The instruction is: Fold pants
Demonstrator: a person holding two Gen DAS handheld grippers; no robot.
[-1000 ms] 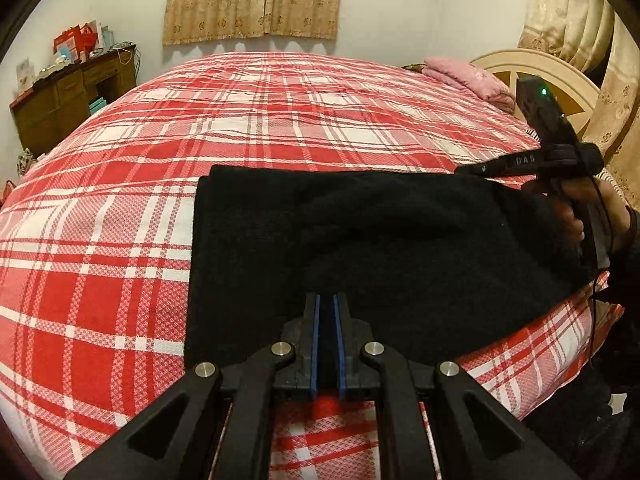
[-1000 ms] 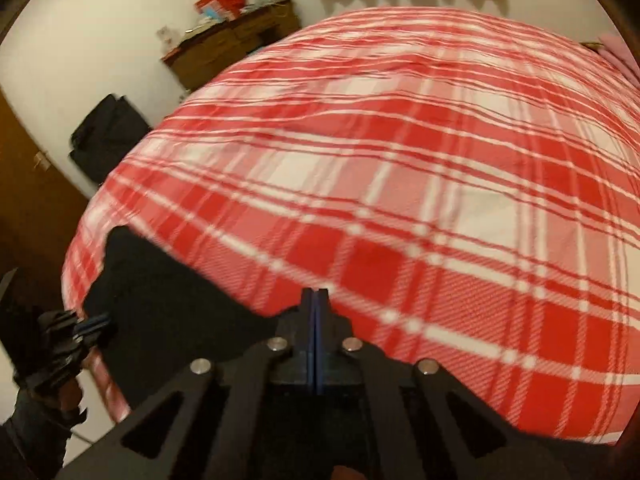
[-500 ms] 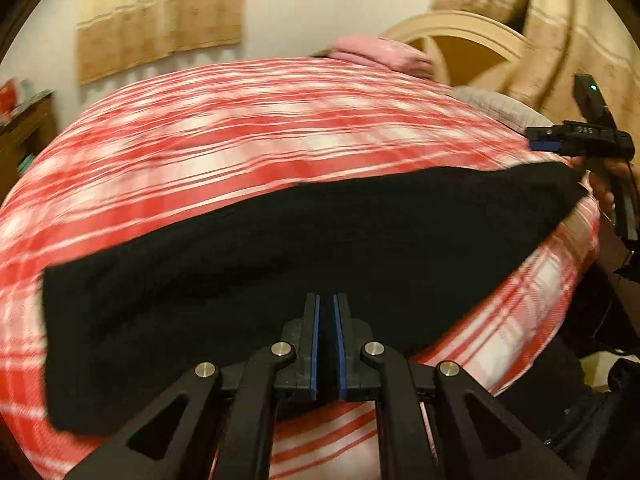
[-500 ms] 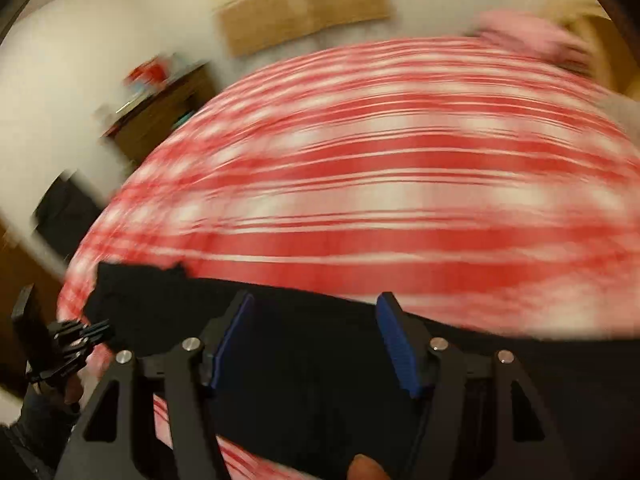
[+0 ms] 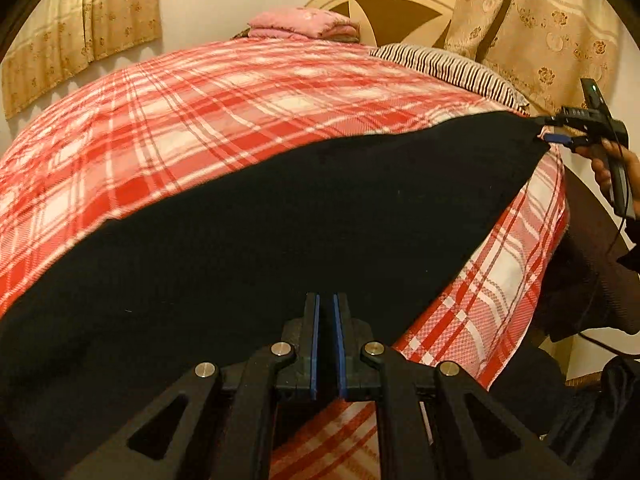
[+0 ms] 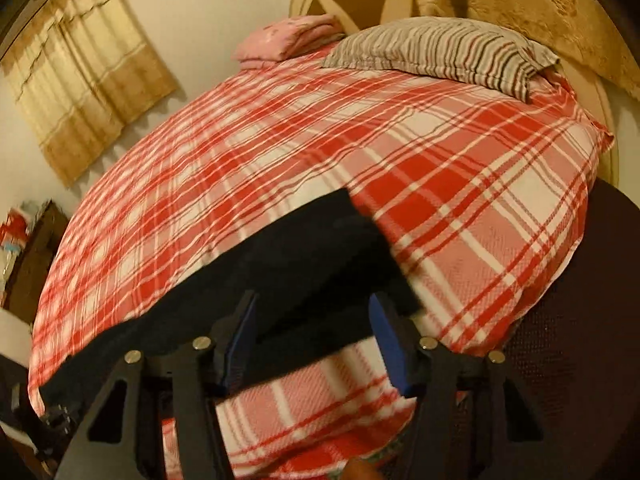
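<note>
Pants (image 5: 280, 208): black, stretched as a long band across the near edge of the bed (image 5: 240, 92).
Left gripper (image 5: 325, 312): I hold it closed over the pants.
Right gripper (image 6: 314, 320): jaws apart, just narrowing; pants lie between, I see no pinch.
Pillow (image 6: 440, 48): striped, at the headboard.
</note>
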